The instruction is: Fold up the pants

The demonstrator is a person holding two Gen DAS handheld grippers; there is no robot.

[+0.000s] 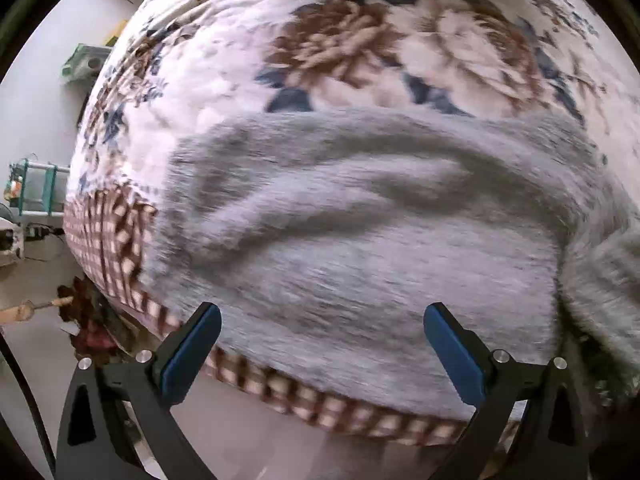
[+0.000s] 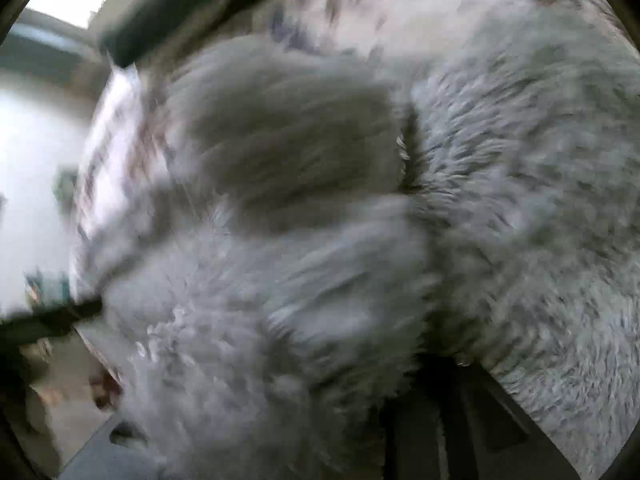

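Fluffy grey pants (image 1: 352, 216) lie rumpled on a bed with a floral blanket (image 1: 340, 44). My left gripper (image 1: 322, 332) is open and empty, its blue pads (image 1: 192, 356) wide apart just above the near part of the pants at the bed's front edge. In the right wrist view the grey pants (image 2: 320, 240) fill the blurred frame and drape over the gripper; only a dark part of one finger (image 2: 472, 420) shows at the bottom. I cannot tell whether the right jaws are shut on the fabric.
The blanket has a brown checked border (image 1: 112, 248) along the bed's front edge. Beyond it lies bare floor (image 1: 36, 280) with a green frame (image 1: 40, 188) and clutter at the left. A dark object (image 2: 180, 12) lies at the bed's far end.
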